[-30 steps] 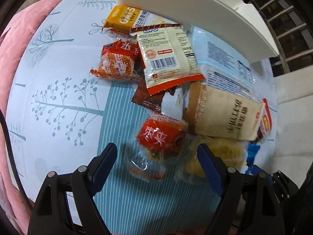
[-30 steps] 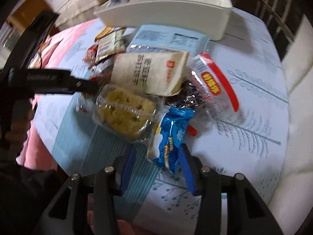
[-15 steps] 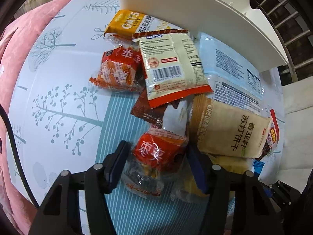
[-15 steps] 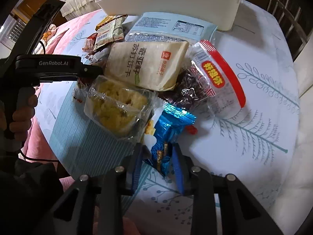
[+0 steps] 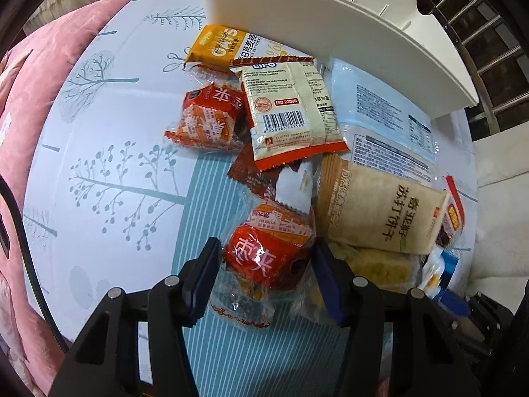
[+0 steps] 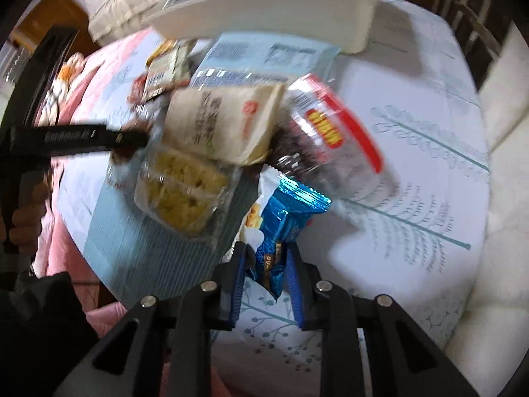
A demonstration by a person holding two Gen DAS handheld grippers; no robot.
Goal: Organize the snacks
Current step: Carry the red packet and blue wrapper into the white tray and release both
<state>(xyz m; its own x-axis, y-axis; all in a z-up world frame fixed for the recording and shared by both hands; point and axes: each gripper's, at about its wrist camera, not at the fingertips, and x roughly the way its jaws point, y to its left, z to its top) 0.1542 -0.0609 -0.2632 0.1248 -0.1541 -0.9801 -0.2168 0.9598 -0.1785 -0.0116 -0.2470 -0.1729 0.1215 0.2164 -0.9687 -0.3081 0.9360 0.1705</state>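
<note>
A pile of snack packets lies on the round table in front of a white tray point(image 5: 330, 29). My left gripper point(image 5: 266, 258) is shut on a red packet point(image 5: 264, 254) at the near edge of the pile. My right gripper point(image 6: 266, 258) is shut on a blue foil packet point(image 6: 281, 221) and holds it tilted just above the tablecloth. The white tray also shows in the right wrist view point(image 6: 264, 10). The left gripper shows in the right wrist view as a black bar point(image 6: 76, 139).
The pile holds a beige cracker bag point(image 5: 380, 211), a white barcode packet point(image 5: 291, 112), another red packet point(image 5: 208, 119), an orange oats bar point(image 5: 218, 46), a clear pack of yellow cakes point(image 6: 182, 192) and a red-banded bag point(image 6: 330, 142). A pink cushion point(image 5: 29, 99) lies left.
My left gripper closed from wide open onto the red packet. My right gripper closed on the blue packet and lifted it; the right view is blurred with motion.
</note>
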